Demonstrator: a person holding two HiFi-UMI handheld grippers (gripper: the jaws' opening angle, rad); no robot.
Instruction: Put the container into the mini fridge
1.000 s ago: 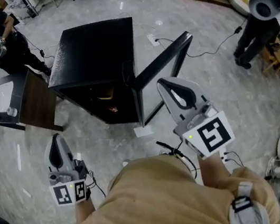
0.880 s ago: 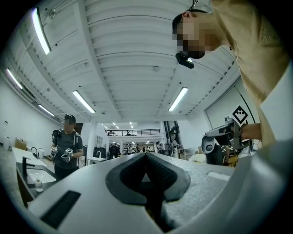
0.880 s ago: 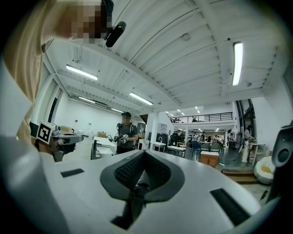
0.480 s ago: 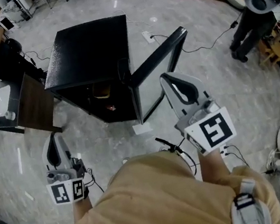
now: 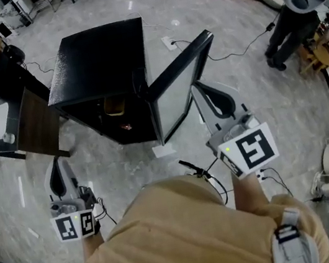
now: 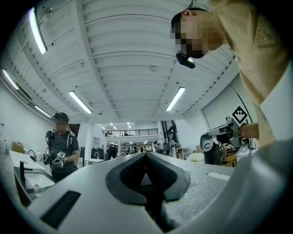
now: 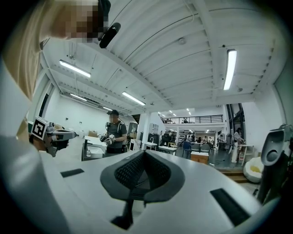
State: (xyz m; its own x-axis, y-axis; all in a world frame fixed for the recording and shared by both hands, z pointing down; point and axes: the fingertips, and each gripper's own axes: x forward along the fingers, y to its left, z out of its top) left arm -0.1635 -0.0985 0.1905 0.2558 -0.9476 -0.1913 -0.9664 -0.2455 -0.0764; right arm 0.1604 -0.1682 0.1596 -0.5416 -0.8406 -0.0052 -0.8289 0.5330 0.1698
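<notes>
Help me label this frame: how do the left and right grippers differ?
The right gripper lies near the mini fridge's open door; the left gripper sits lower in the head view, over floor. The right gripper's marker cube shows one marker, the left's two. Both have jaws shut on nothing.

I'm looking along the left gripper (image 6: 146, 155), whose jaws are sitting pressed together with nothing between them. It's tilting up toward a ribbed ceiling (image 6: 132, 59) with strip lights. At the far left a person in a dark shirt (image 6: 62, 146) is standing by a white sink counter (image 6: 25, 176). The wearer's tan shirt (image 6: 256, 59) is filling the near right, with the right gripper (image 6: 224, 131) showing below it.
</notes>
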